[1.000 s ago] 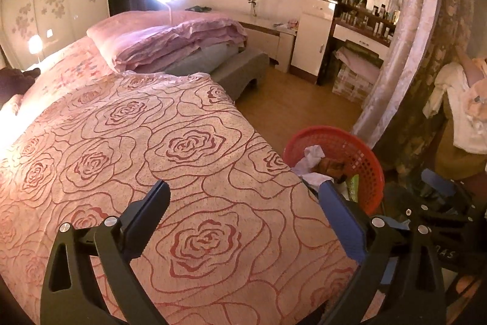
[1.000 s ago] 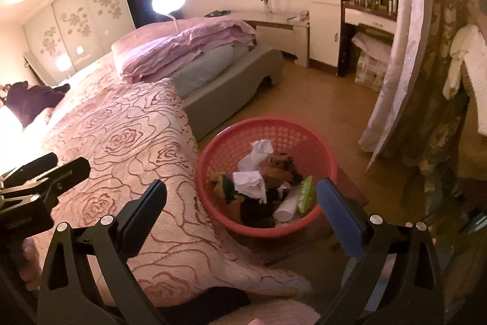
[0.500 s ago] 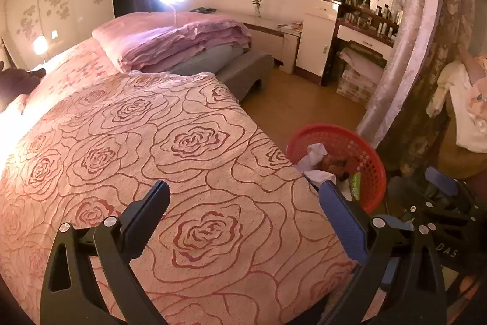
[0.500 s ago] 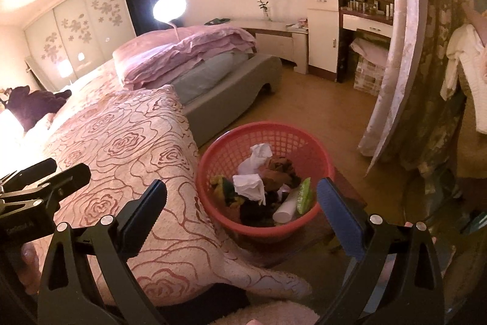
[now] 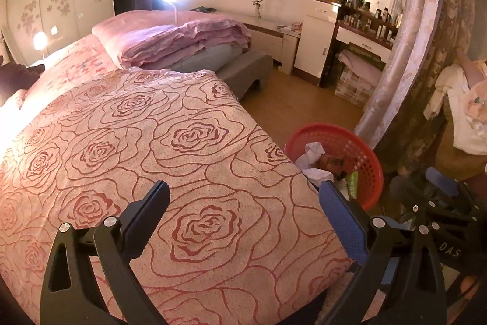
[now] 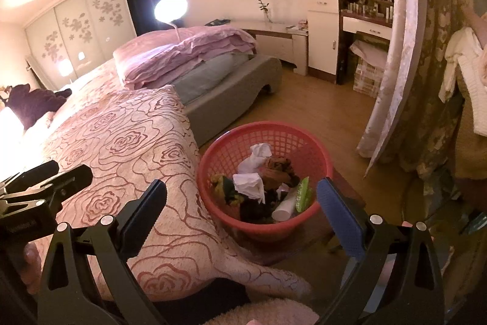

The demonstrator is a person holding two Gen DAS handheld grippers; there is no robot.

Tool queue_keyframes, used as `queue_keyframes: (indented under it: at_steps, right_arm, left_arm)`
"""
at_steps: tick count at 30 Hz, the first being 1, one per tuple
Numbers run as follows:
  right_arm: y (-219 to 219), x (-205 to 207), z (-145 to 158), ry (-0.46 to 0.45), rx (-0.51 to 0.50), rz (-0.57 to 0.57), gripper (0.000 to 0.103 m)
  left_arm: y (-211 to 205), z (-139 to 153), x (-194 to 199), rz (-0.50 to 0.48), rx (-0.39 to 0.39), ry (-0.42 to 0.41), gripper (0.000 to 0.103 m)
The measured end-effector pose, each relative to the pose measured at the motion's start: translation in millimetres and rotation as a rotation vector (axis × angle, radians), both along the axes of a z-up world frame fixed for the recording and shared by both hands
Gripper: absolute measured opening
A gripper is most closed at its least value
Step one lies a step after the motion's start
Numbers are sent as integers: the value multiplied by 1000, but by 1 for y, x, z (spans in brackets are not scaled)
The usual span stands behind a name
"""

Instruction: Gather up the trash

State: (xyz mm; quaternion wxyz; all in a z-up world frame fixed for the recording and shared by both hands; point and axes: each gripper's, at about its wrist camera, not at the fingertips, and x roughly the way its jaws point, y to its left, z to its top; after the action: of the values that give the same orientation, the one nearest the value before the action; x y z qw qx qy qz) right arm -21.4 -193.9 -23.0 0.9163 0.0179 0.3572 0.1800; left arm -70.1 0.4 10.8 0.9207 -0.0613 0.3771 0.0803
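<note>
A red plastic basket [image 6: 319, 148] stands on a low dark stool beside the bed. It holds crumpled white tissues [image 6: 251, 183], a green wrapper [image 6: 303, 192], a white cup and dark scraps. It also shows in the left wrist view [image 5: 369, 157], past the bed corner. My right gripper [image 6: 242, 198] is open and empty, above the near side of the basket. My left gripper [image 5: 243, 198] is open and empty over the rose-patterned bedspread [image 5: 137, 142]. The left gripper also shows at the left of the right wrist view [image 6: 45, 185].
Folded pink quilts [image 5: 182, 35] lie at the far end of the bed. A grey bench [image 6: 237, 84] stands at its foot. A dresser with bottles [image 5: 359, 20], a curtain [image 5: 404, 51] and hanging clothes [image 5: 465, 111] are on the right. Wooden floor [image 6: 319, 105] lies beyond the basket.
Both grippers have drawn back and up a little, so the basket and bed look slightly farther. Both stay open and empty. Nothing in the basket has moved.
</note>
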Motion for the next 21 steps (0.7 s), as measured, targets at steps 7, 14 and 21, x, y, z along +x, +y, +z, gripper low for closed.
queue_keyframes:
  at_steps: [7,14,21]
  right_arm:
    - [-1,0,0,0,1,1,96]
    - [-2,-3,2,0,2,2,96]
    - [-2,-2,2,2,2,1,96]
  left_arm:
    - [-4,2,-3,-4,4,-7,95]
    - [-4,3,-3,-6,0,-5,95]
    - [-3,2,-3,-13,-6,-5,95]
